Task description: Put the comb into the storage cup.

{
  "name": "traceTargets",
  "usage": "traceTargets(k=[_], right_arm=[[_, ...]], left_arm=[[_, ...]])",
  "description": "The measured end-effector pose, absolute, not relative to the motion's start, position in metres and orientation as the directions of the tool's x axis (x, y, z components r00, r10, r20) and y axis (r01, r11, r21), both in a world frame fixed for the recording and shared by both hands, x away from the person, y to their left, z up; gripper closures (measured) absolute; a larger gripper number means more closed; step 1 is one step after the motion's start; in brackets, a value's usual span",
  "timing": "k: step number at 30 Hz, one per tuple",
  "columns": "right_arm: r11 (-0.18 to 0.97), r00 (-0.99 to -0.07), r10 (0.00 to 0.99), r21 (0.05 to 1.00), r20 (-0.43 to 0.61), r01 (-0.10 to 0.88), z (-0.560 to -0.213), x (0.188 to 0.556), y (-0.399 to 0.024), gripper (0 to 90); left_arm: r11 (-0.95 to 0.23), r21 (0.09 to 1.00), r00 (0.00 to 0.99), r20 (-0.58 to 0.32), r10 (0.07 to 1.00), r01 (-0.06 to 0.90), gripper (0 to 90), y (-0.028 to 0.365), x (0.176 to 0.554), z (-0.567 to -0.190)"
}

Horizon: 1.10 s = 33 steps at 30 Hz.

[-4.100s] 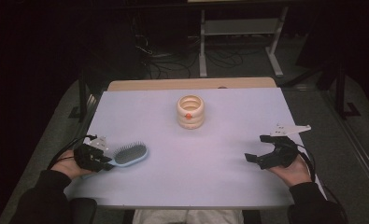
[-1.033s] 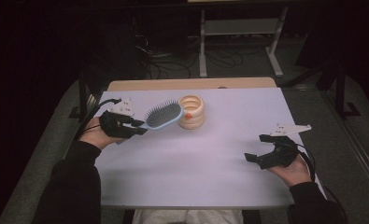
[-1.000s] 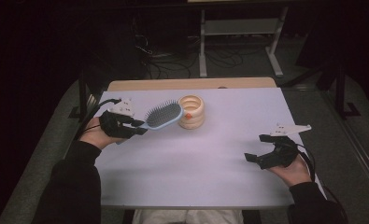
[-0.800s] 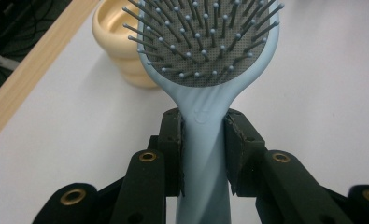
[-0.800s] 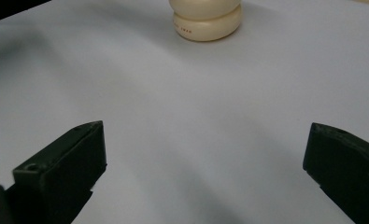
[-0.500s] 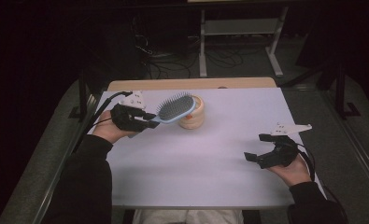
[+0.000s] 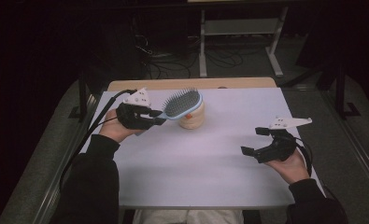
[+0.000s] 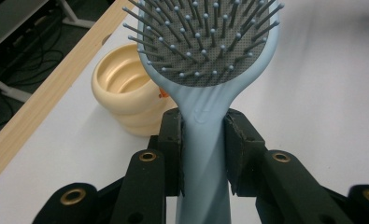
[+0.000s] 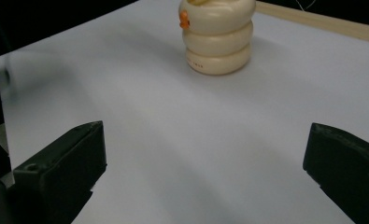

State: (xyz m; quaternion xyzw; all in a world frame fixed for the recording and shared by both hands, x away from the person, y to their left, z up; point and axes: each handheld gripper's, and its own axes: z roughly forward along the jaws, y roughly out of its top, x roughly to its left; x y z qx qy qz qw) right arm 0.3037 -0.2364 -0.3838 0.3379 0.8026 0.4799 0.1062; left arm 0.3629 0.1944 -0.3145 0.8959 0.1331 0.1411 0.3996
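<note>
Two left gripper [image 7: 158, 117] fingers pinching hairbrush [image 8: 205, 70] handle, head toward cup [image 7: 191, 120].

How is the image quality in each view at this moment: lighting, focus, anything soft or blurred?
High view: the white table is evenly lit, the room behind nearly black. Left gripper view: hairbrush bristles are sharp, while the ribbed cream cup is slightly soft. Right gripper view: that cup looks fairly crisp, though the right tool, its jaws wide apart, is blurred up close.
</note>
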Motion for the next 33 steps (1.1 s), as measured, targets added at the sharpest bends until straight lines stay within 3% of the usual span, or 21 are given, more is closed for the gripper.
traceTargets(k=[11, 33], right_arm=[[0.329, -0.791, 0.598, 0.861, 0.127, 0.387, -0.352, 0.317, -0.21, 0.0], [0.366, -0.82, 0.564, 0.858, 0.104, 0.36, -0.324, 0.338, -0.182, 0.0]], left_arm=[[-0.618, 0.775, 0.915, 0.145, 0.377, 0.132, 70.7, 0.19, 0.363, -0.317], [-0.557, 0.815, 0.88, 0.139, 0.453, 0.158, 70.7, 0.18, 0.363, -0.323]])
